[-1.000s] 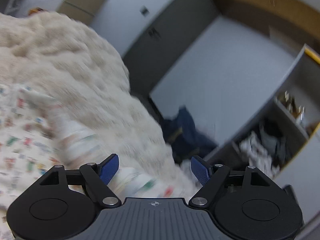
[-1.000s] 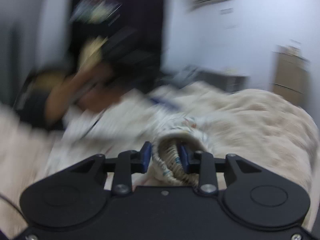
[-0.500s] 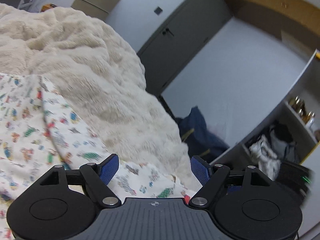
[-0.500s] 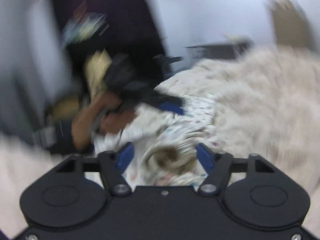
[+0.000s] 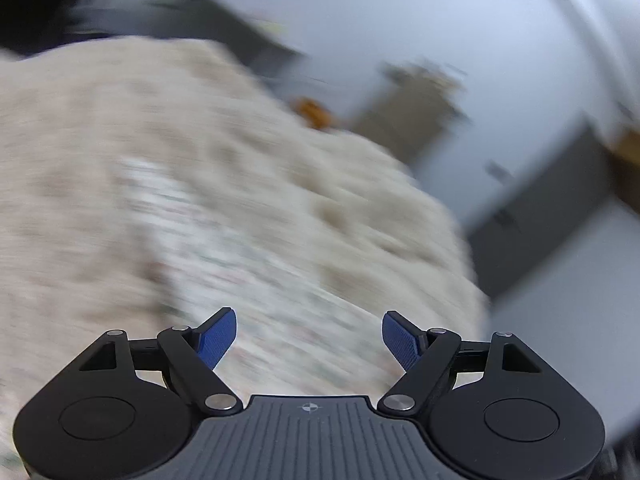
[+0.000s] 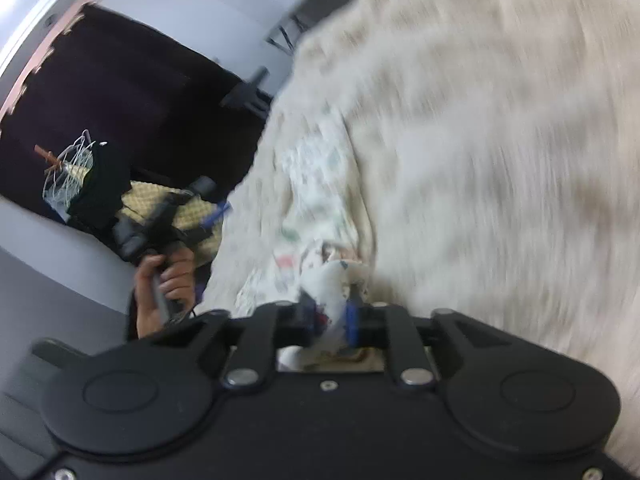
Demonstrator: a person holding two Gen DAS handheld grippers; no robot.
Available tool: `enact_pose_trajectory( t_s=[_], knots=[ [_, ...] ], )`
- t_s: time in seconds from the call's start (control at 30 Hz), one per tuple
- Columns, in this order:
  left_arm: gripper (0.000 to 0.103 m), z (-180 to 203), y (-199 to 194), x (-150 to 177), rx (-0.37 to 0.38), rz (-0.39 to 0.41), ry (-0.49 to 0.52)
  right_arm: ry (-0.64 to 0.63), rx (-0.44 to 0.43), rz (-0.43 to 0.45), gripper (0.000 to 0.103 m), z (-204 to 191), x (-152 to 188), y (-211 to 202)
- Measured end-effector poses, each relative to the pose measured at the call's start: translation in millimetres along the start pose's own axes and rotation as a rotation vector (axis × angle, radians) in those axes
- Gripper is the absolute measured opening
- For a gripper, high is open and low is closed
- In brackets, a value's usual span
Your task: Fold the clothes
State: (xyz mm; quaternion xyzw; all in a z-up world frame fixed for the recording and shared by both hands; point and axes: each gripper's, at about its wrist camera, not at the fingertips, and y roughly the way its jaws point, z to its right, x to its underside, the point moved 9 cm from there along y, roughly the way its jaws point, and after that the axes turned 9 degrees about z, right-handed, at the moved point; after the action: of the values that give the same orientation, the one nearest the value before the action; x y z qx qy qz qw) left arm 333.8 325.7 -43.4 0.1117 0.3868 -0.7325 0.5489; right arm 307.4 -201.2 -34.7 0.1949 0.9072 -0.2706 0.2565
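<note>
**Two tools over a printed garment on a fleecy blanket**

Left wrist view: the picture is smeared by motion. The left tool (image 5: 308,336) stands wide, its blue pads well apart with nothing pressed between them. Beneath and ahead of it lies the printed garment (image 5: 224,240), a pale cloth with small coloured marks too blurred to read, spread on a cream fleecy blanket (image 5: 80,152). The blanket fills the left and middle of the view. Beyond it are a white wall (image 5: 400,12), a tan cabinet (image 5: 416,112) and a dark grey door (image 5: 540,208), all streaked.

Right wrist view: the right tool (image 6: 330,320) is closing, its jaws narrow, and a bunched fold of the printed garment (image 6: 320,184) sits pinched between the blue pads. The rest of the cloth runs away from the tool across the blanket (image 6: 500,140), which takes up the right side of the picture. At the left edge of the blanket a person's hand (image 6: 168,280) grips the handle of the left tool (image 6: 216,214), whose blue tips point toward the cloth. Behind it is a dark opening (image 6: 120,92) with clutter that cannot be made out.
</note>
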Motion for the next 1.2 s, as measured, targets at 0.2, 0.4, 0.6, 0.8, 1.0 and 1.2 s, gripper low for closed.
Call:
enact_pose_trajectory(
  t_s=[0.2, 0.4, 0.6, 0.8, 1.0, 1.2],
  knots=[
    [0.069, -74.4, 56.5, -13.2, -0.124, -0.017, -0.105, -0.235, 0.244, 0.389, 0.01, 3.8, -111.4, -107.7],
    [0.07, -77.2, 112.2, -9.8, -0.12, -0.081, -0.015, -0.159, 0.61, 0.313, 0.014, 115.6, -119.3, -89.4],
    [0.067, -83.2, 172.5, 25.0, -0.123, -0.208, 0.037, 0.016, 0.705, 0.357, 0.038, 154.9, -50.5, -109.0],
    [0.06, -63.9, 141.3, 50.1, -0.071, -0.188, -0.063, -0.029, 0.624, 0.368, 0.045, 115.3, -47.1, -123.6],
    [0.015, -44.3, 171.3, 64.4, -0.058, -0.166, -0.059, -0.107, 0.457, 0.383, 0.045, 69.2, -109.9, -101.3],
    [0.0, -13.8, 110.4, 59.6, -0.066, 0.038, -0.112, -0.327, 0.27, 0.316, 0.045, -9.1, -145.2, -60.0]
  ],
)
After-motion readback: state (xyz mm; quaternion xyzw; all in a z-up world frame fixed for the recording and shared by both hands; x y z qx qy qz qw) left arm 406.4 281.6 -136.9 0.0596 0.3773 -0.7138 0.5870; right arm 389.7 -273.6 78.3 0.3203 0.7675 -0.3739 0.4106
